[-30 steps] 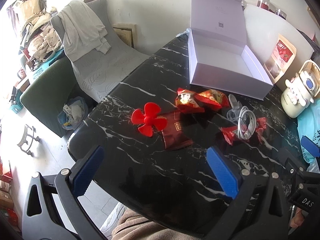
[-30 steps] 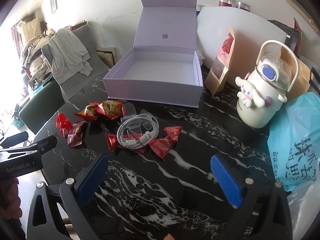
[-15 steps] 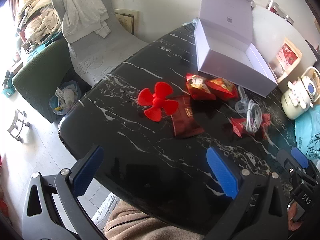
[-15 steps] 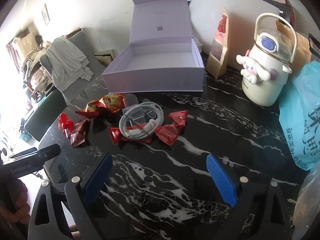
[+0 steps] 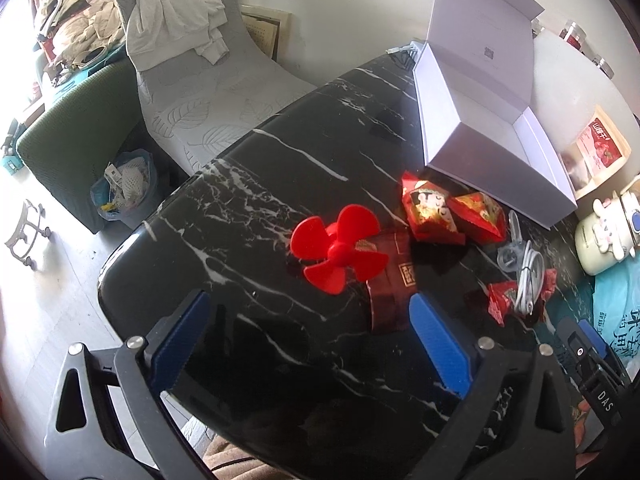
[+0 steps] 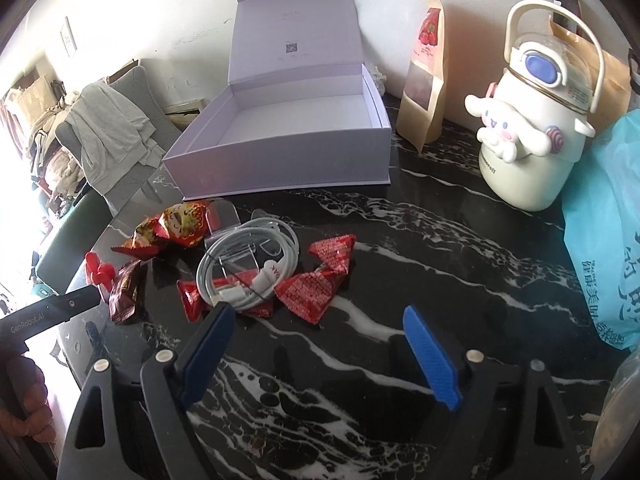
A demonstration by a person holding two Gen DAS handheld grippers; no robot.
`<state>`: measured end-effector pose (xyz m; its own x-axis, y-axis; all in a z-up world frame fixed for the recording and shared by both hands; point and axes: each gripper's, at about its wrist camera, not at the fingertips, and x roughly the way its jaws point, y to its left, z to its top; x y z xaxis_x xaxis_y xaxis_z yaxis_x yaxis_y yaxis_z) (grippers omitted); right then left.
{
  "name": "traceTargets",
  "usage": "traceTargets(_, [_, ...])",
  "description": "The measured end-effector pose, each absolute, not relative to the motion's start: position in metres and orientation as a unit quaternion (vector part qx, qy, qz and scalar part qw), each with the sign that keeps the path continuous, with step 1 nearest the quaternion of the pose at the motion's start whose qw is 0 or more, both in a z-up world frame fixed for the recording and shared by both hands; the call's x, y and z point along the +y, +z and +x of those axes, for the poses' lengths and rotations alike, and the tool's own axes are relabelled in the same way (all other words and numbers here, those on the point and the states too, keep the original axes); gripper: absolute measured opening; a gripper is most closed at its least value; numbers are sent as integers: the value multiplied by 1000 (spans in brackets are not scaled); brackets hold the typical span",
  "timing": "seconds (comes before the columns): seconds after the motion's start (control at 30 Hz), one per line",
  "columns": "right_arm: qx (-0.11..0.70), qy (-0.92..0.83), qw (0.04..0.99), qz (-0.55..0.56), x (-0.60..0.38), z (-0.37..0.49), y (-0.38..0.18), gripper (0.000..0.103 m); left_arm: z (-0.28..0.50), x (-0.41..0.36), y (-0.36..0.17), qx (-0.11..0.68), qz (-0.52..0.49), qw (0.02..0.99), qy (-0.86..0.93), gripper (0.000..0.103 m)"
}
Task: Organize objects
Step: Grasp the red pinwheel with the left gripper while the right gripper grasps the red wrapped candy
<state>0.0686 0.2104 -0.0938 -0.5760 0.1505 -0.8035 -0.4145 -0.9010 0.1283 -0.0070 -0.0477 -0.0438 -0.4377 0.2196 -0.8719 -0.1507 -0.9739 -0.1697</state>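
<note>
Left wrist view: the left gripper [image 5: 308, 320] hangs with its blue-padded jaws spread wide and empty over the black white-veined marble table [image 5: 248, 200], just short of a red plastic four-blade fan propeller [image 5: 340, 250] whose blades overlap a dark red foil sachet [image 5: 390, 288]. Beyond lie two bright red printed snack packets [image 5: 448, 212], then an open, empty lilac cardboard box [image 5: 492, 164] with its lid standing up.

Right wrist view shows the right gripper [image 6: 320, 336] equally wide, gripping nothing — its left pad sits at the edge of a coiled white charging cable [image 6: 248, 266] resting on small red triangular wrapped sweets [image 6: 312, 292]. A cream cartoon-dog flask [image 6: 528, 136] stands far right.
</note>
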Motion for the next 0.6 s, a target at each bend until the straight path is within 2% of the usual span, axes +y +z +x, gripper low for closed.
traceTargets(0.1, [163, 871, 160, -434, 215, 62, -96, 74, -13, -46, -46, -33, -520, 110, 847, 93])
traceTargets(0.27, [166, 868, 166, -438, 221, 53, -101, 66, -23, -44, -51, -41, -527, 111, 842, 86])
traceTargets(0.4, [165, 863, 165, -448, 224, 43, -105, 60, -30, -42, -55, -43, -531, 109, 839, 75])
traceTargets(0.6, [172, 862, 168, -446, 226, 36, -106, 49, -37, -37, -55, -35, -527, 113, 841, 73])
